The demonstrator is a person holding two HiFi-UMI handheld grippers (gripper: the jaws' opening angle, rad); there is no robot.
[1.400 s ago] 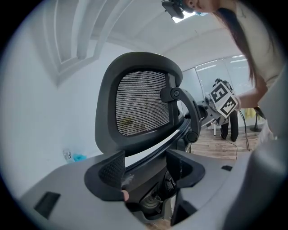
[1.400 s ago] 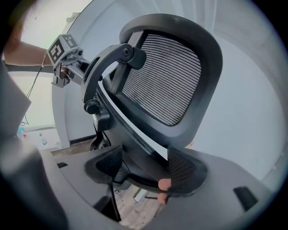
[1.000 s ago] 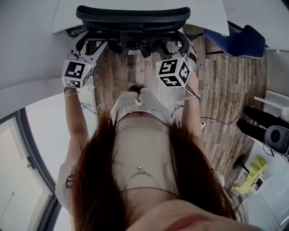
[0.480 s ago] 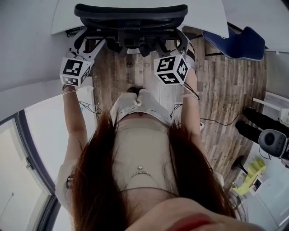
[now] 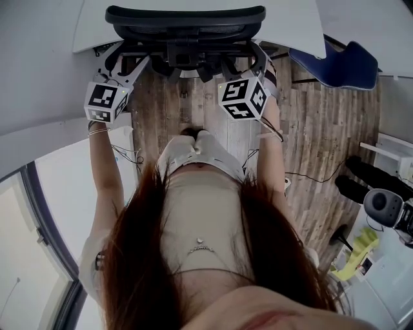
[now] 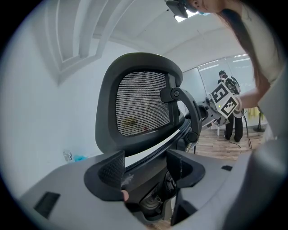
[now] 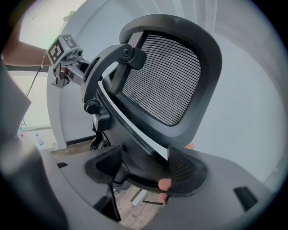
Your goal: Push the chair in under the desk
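A black mesh-backed office chair [image 5: 186, 19] stands at the top of the head view, its back at the edge of the white desk [image 5: 290, 24]. My left gripper [image 5: 120, 59] reaches to the left side of the chair's back frame and my right gripper [image 5: 256, 57] to the right side. In the left gripper view the chair [image 6: 144, 105] fills the middle, and the left gripper [image 6: 146, 170] is open with a bar of the back frame between its jaws. In the right gripper view the right gripper [image 7: 141, 170] is open round the frame below the mesh back [image 7: 166, 76].
A blue chair [image 5: 342, 61] stands at the right by the desk. Cables [image 5: 129, 155] lie on the wooden floor [image 5: 322, 129]. Black equipment [image 5: 386, 206] and a yellow-green thing [image 5: 362, 243] are at the far right. A person [image 6: 231, 117] stands in the background.
The chair and both grippers have moved a little further toward the desk. The jaws stand as before.
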